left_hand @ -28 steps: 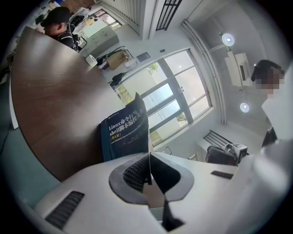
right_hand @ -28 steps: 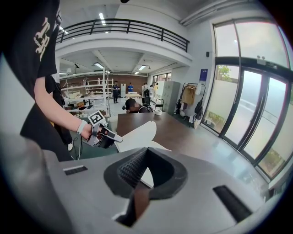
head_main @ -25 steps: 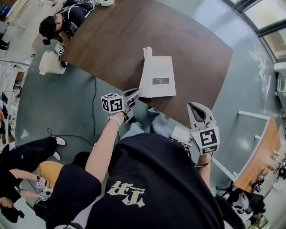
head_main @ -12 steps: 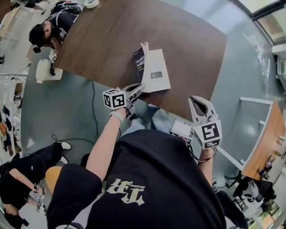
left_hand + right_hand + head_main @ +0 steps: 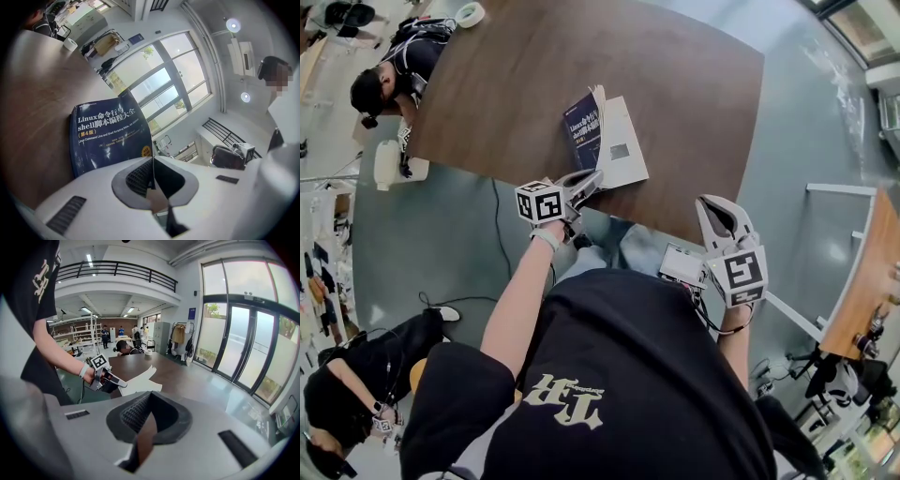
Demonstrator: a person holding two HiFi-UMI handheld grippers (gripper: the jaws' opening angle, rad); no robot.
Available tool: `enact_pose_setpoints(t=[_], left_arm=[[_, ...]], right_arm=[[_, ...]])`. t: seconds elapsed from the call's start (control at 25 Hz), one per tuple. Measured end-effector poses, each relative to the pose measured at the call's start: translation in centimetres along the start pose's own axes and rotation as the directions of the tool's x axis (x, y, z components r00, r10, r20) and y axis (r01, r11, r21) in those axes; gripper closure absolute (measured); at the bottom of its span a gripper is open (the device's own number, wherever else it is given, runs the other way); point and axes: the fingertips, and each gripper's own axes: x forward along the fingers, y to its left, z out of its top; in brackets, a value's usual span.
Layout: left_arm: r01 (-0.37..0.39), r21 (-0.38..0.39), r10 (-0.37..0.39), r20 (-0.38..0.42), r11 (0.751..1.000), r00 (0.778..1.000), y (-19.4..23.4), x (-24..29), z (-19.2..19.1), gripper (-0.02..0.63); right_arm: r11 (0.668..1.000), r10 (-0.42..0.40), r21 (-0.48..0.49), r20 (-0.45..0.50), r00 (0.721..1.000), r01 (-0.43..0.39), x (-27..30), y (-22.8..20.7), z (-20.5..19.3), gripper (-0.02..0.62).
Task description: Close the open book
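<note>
A book (image 5: 607, 141) lies on the dark wooden table (image 5: 694, 94) near its front edge. Its blue front cover (image 5: 582, 127) stands tilted up on the left, with white pages fanned beside it. In the left gripper view the blue cover (image 5: 110, 136) fills the space just beyond the jaws. My left gripper (image 5: 592, 177) is shut and empty, its tip at the book's near left corner; I cannot tell if it touches. My right gripper (image 5: 717, 212) is shut and empty, off the table's front edge to the right. From the right gripper view the book (image 5: 140, 379) shows as white pages.
A tape roll (image 5: 470, 14) lies at the table's far left corner. A person (image 5: 394, 66) sits at that corner. A black cable (image 5: 497, 234) runs across the green floor. A second wooden desk (image 5: 862, 281) stands to the right.
The blue cover, unseen a second ago, has come into view and now shows more of its face. Both grippers have shifted slightly along the table's front edge.
</note>
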Motion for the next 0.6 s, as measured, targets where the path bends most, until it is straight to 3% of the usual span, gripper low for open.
enact_pose_setpoints(t=[0.6], left_arm=[[-0.009, 0.013, 0.01, -0.071, 1.0, 0.997, -0.2, 3.2, -0.7, 0.589]], right_arm=[[0.995, -0.074, 0.07, -0.014, 0.997, 0.074, -2.9, -2.2, -2.5, 0.607]])
